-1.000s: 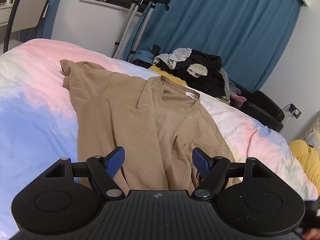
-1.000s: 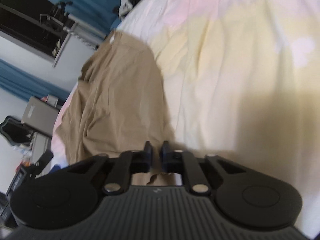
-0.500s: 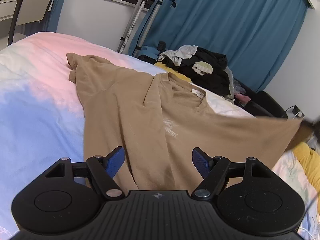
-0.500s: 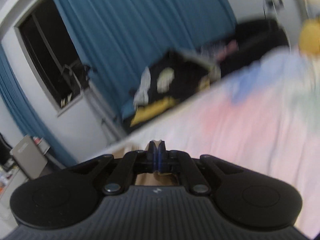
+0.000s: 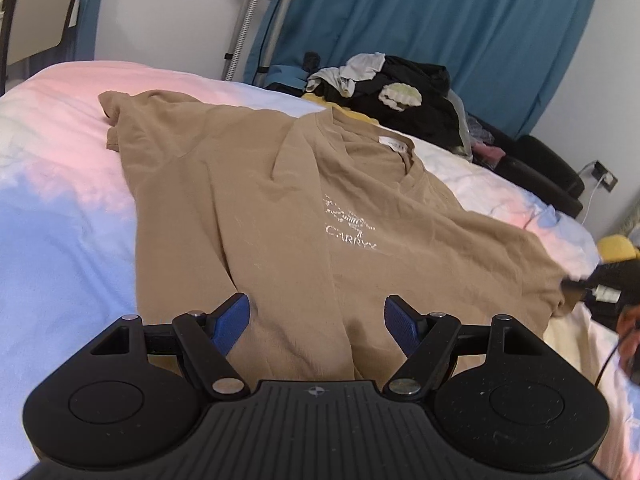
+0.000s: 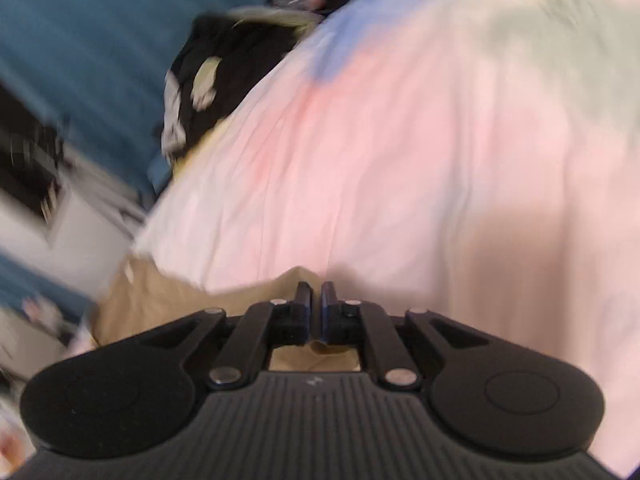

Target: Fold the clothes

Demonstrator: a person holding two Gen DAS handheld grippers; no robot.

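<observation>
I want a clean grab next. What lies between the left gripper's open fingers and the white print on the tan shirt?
Only tan shirt fabric, lightly wrinkled. In the left wrist view nothing else lies between the left gripper and the white print.

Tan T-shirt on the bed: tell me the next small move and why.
Probably lower the right gripper and lay its pinched edge flat on the pastel bedsheet, then release. It is shut on the tan T-shirt, whose right side looks drawn out sideways, while the left gripper hovers open over the hem. The shirt looks spread, front up, not yet folded.
</observation>
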